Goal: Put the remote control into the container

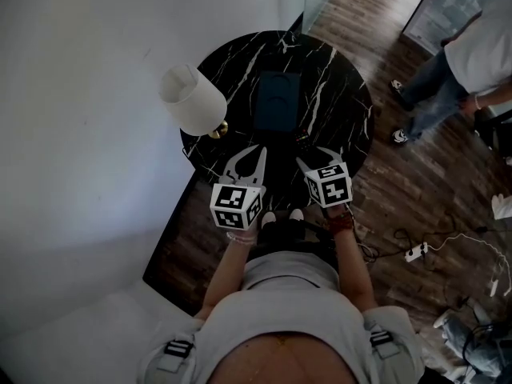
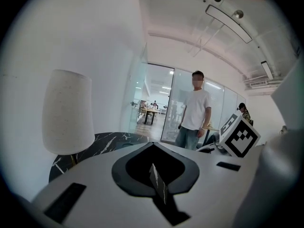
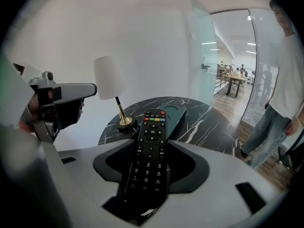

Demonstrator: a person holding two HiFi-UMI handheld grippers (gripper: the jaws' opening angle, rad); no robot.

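A black remote control [image 3: 152, 127] with coloured buttons lies lengthwise between the jaws of my right gripper [image 3: 153, 148], which is shut on it; its button end points ahead. In the head view the right gripper [image 1: 314, 155] hovers over the near part of the round black marble table [image 1: 344, 102]. A dark teal container [image 1: 278, 101] sits at the table's middle, just beyond the remote's tip, and shows as the container [image 3: 175, 116] in the right gripper view. To the left, my left gripper [image 1: 254, 155] is shut and holds nothing; only a thin slit shows between its jaws [image 2: 159, 186].
A white-shaded lamp [image 1: 192, 98] on a brass base stands at the table's left edge, close to the left gripper. A white wall runs along the left. A person [image 1: 472, 54] stands at the upper right, and a power strip [image 1: 416, 252] with cables lies on the wooden floor.
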